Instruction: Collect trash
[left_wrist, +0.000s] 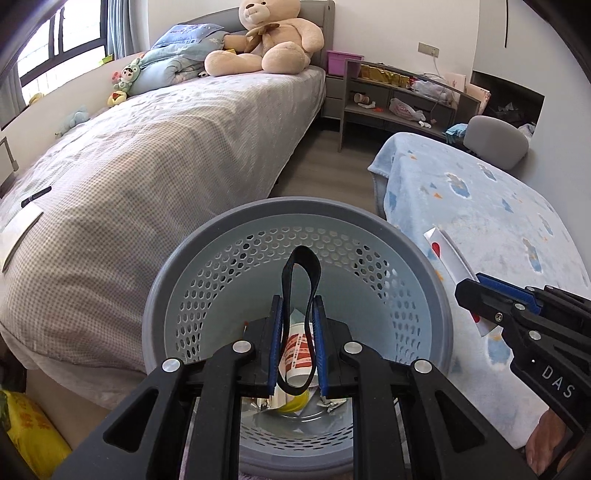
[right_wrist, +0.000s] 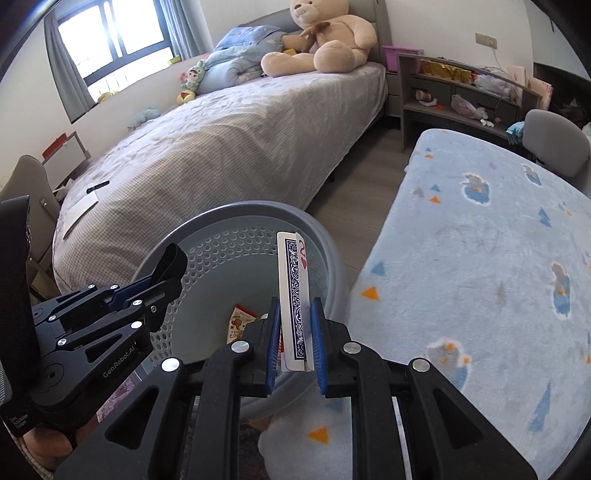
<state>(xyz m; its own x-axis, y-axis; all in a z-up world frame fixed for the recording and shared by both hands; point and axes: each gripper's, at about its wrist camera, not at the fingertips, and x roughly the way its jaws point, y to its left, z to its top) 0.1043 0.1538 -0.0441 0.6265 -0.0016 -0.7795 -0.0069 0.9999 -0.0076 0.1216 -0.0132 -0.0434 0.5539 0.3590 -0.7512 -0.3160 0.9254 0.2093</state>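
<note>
Grey perforated plastic filled the lower centre of the left wrist view: a round trash basket (left_wrist: 295, 258), seen from above, with wrappers (left_wrist: 295, 350) and crumpled scraps lying at its bottom. Held over that opening by the left gripper (left_wrist: 298, 310), jaws clamped on a black elastic band (left_wrist: 301, 266), loop standing up above the blue pads (left_wrist: 276, 343). At right edge of same view, right gripper (left_wrist: 467, 291) pinched shut on playing cards (left_wrist: 448, 258), above the pale blue patterned blanket (left_wrist: 498, 221).

From right wrist view: playing cards (right_wrist: 293, 295) upright between the closed blue pads (right_wrist: 318, 339) of the right gripper (right_wrist: 295, 317), blue scrollwork back facing the camera, a red two of hearts showing behind. Positioned over the basket's (right_wrist: 236, 218) right rim, blanket (right_wrist: 480, 258) to the right. Left gripper (right_wrist: 162, 280) at lower left with the black band (right_wrist: 171, 264) over the basket's left side. Snack wrapper (right_wrist: 240, 321) inside.

Beyond, upper half of both frames: bed with grey checked cover (left_wrist: 147, 155), big tan teddy bear (left_wrist: 269, 40) at the headboard, grey shelf unit (left_wrist: 399, 99) at upper right.
</note>
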